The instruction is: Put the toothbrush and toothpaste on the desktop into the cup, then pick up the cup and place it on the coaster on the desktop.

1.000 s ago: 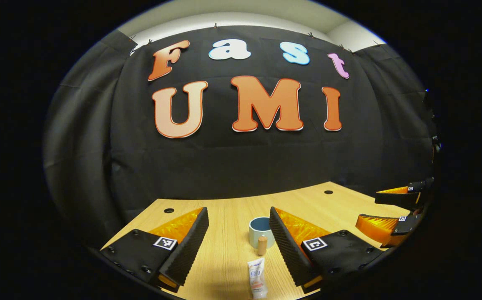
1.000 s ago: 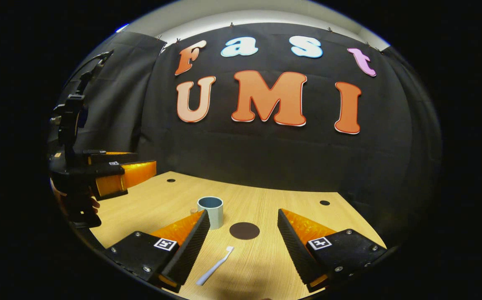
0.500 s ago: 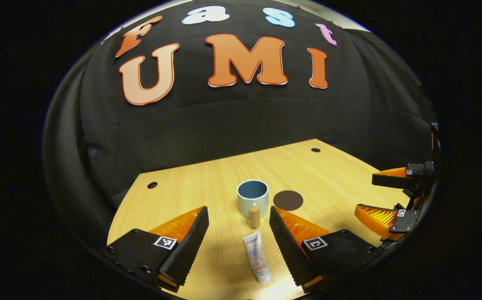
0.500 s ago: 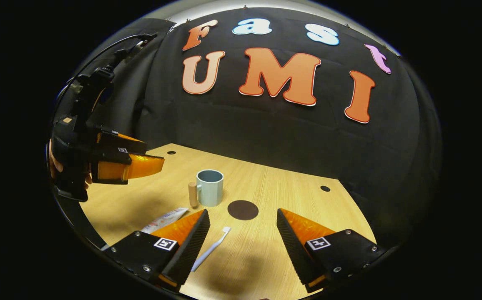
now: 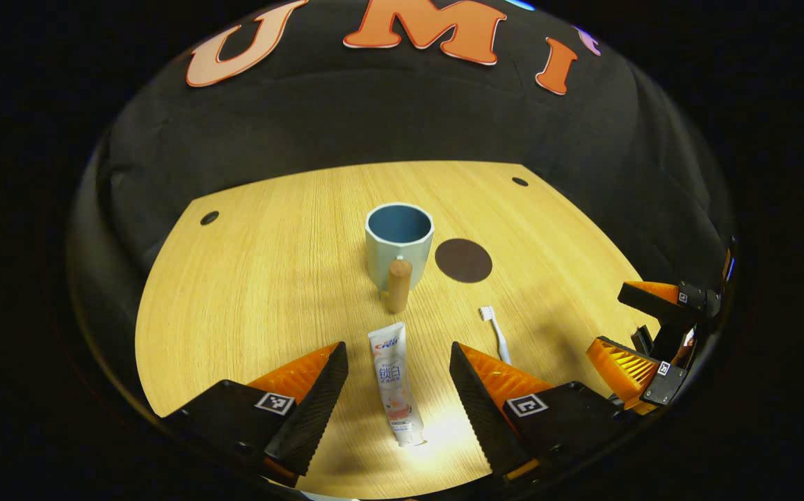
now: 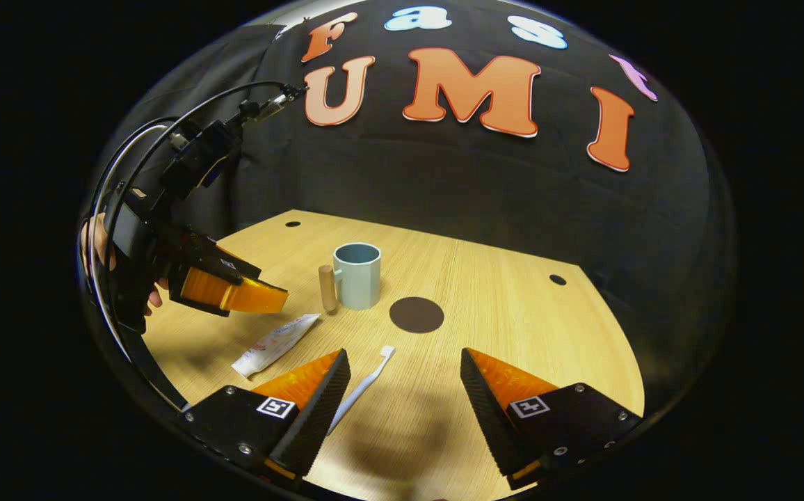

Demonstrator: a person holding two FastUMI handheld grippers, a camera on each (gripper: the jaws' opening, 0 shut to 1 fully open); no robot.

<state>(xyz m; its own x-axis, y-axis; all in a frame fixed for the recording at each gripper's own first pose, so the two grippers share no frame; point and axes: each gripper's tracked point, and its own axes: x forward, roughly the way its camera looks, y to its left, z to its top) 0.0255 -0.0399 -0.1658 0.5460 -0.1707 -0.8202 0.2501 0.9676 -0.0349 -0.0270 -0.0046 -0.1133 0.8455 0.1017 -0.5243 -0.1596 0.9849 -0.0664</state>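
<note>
A pale blue cup [image 5: 399,241] [image 6: 358,275] with a wooden handle [image 5: 398,286] stands upright mid-table. A dark round coaster [image 5: 463,260] [image 6: 416,314] lies just to its right. The white toothpaste tube [image 5: 395,383] [image 6: 275,343] lies flat between the fingers of my open left gripper [image 5: 399,372], which hovers above it. A white toothbrush [image 5: 496,334] [image 6: 362,388] lies on the wood beside the inner left finger of my open right gripper [image 6: 405,379]. The left gripper [image 6: 231,292] hangs above the tube in the right gripper view; the right gripper [image 5: 642,327] sits at the far right of the left gripper view.
The wooden desktop [image 5: 263,278] [image 6: 513,327] has small dark holes near its far corners [image 5: 209,218] [image 6: 557,280]. Black cloth walls close the back and sides. A hand [image 6: 99,243] and a cable [image 6: 165,132] belong to the left gripper.
Both cameras have tilted downward and closed in on the table. The toothpaste now lies between the left fingers, and the toothbrush lies nearer the right gripper. Nothing was grasped.
</note>
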